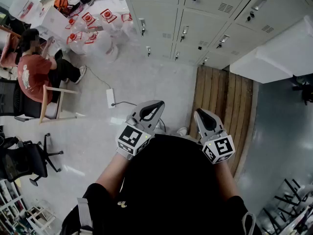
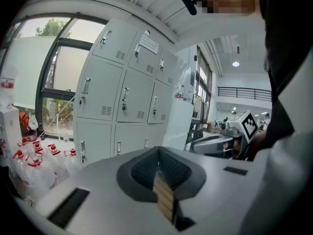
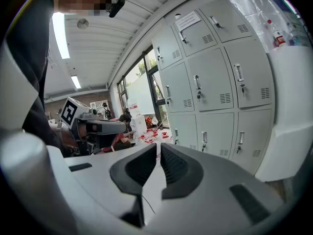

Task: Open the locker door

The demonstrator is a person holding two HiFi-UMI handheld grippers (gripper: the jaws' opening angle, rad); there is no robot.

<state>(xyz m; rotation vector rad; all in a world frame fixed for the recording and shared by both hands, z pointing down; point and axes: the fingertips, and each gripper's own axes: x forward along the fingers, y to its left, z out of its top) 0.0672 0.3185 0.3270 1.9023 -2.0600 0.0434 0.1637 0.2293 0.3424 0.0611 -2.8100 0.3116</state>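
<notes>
The bank of lockers [image 1: 195,18] stands ahead of the person, well apart from both grippers across open floor [image 1: 146,82], and every door in view is closed; which door is meant cannot be told. Both grippers are held close to the body, pointing forward toward the lockers. The left gripper [image 2: 158,153] has its jaws pressed together with nothing between them. The right gripper [image 3: 159,148] has its jaws a narrow slit apart, also empty. The right gripper sits over the wooden pallet [image 1: 225,97] that leads to the lower right doors, so it appears the nearer. The door handles [image 3: 197,88] are upright bars on each door's left edge. The coming move therefore looks like a forward reach, jaws set across a vertical handle.
</notes>
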